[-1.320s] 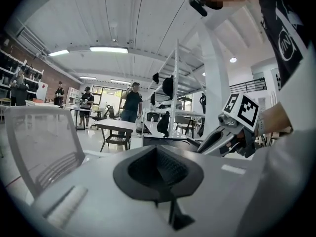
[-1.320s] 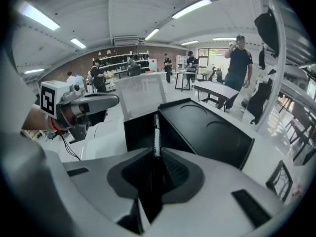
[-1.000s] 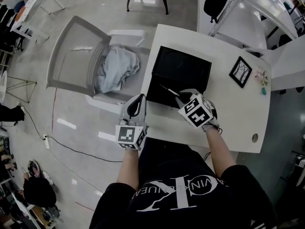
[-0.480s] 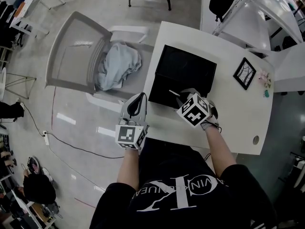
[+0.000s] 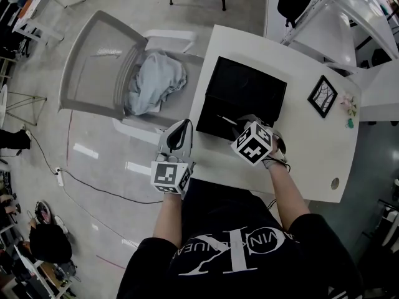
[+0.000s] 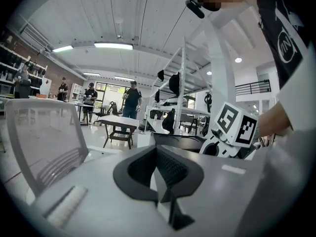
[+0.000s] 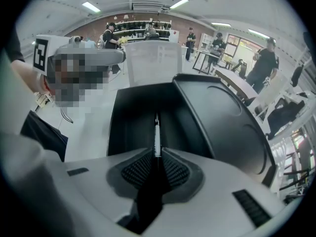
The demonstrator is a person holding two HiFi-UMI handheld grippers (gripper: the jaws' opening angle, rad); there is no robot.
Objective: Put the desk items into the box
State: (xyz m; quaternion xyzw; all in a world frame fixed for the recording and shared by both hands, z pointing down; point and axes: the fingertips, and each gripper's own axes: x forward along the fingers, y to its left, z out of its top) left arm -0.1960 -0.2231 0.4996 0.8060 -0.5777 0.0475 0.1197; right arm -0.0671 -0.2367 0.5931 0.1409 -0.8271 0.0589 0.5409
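An open black box (image 5: 244,92) lies on the white table (image 5: 305,161). My right gripper (image 5: 239,125) is shut on a thin pen (image 5: 225,119) and holds it over the box's near edge. In the right gripper view the pen (image 7: 156,130) sticks out from between the pads (image 7: 139,169), pointing into the box (image 7: 207,112). My left gripper (image 5: 181,129) hangs off the table's left edge, shut and holding nothing. In the left gripper view its jaws (image 6: 159,174) stand together, with the right gripper's marker cube (image 6: 236,125) beyond.
A black-framed picture (image 5: 322,95) and small pastel items (image 5: 345,104) lie at the table's far right. A grey chair (image 5: 100,67) with a pale cloth (image 5: 156,83) on its seat stands left of the table. People stand far off in the room.
The right gripper with the pen has stayed almost in place at the box's near edge. The head view has shifted slightly. The left gripper has not moved.
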